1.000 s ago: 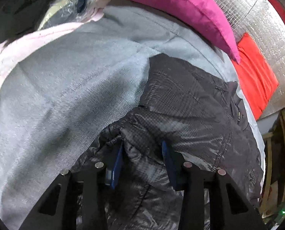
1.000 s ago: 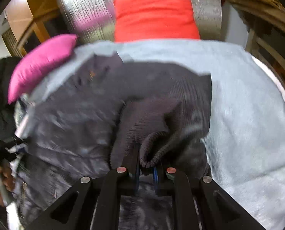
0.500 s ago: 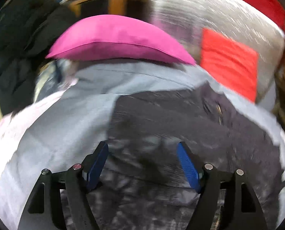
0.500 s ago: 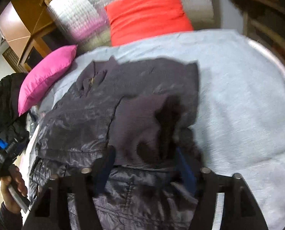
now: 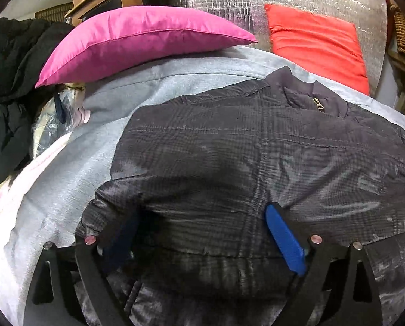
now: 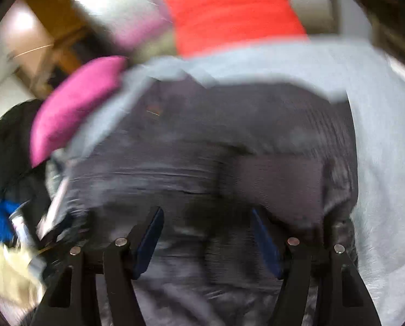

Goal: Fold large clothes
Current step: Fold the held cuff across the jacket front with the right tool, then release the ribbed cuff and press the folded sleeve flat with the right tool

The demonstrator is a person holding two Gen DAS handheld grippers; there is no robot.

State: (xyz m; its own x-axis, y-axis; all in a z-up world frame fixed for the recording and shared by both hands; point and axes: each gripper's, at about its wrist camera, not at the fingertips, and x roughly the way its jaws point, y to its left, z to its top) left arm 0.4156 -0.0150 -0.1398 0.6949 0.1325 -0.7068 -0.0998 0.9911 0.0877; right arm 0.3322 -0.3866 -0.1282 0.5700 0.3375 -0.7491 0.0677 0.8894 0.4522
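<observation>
Once both sleeves lay turned in over the body of the dark jacket, we judged the sleeve step done and the lengthwise fold still ahead. The jacket lay spread on the grey blanket, its collar and zip pull at the far end, its hem near us. Our left gripper had just been opening and stood wide, its blue pads apart above the near part of the jacket, pressing on nothing. Our right gripper had sprung open and then eased in a little; its jaws stood apart over the jacket, with cloth beneath them but none pinched. That view was badly smeared, so we could not tell how neatly the right sleeve sat.

For the next move, we reckoned we needed both grippers down at the hem, one at each near corner, to take hold through all layers and carry the hem toward the collar. The padded, slippery shell looked likely to slide or puff back, so a deep bite seemed wise.

Around it, a pink pillow sat at the far left, just off the shoulder, and a red cushion leaned against a silvery backing at the far right. A dark heap of clothes lay off the left edge. None crossed the folding path.
</observation>
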